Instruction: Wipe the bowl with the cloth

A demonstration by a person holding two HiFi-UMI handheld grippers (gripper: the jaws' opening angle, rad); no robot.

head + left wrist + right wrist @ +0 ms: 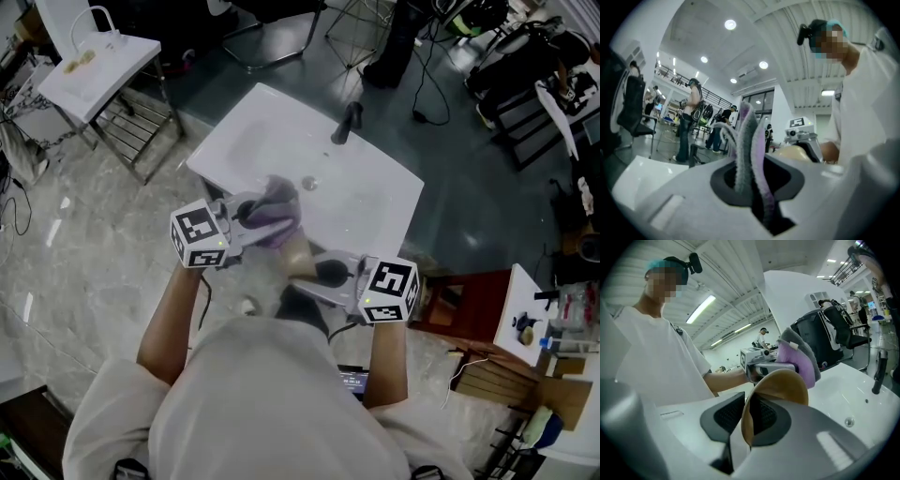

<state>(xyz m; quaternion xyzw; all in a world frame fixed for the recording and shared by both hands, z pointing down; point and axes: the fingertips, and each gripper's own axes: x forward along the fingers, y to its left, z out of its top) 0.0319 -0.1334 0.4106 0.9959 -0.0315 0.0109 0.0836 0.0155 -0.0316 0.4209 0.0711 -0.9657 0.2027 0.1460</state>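
Note:
A grey and purple cloth [274, 214] hangs bunched from my left gripper [251, 217], which is shut on it over the near part of the white sink [375, 197]. In the left gripper view the cloth [749, 154] stands up between the jaws. My right gripper [323, 274] is shut on the rim of a tan bowl [300, 258], holding it in the air just at the sink's near edge. In the right gripper view the bowl [785, 385] tilts with its wall between the pads, and the cloth [799, 359] sits right behind its far rim, touching or nearly so.
A dark faucet [345, 122] stands at the sink's far edge, and the drain [849, 420] lies in the basin. A second white basin on a metal rack [94, 61] is at the upper left. A red-brown stand [473, 305] is close on the right. Cables cross the floor beyond.

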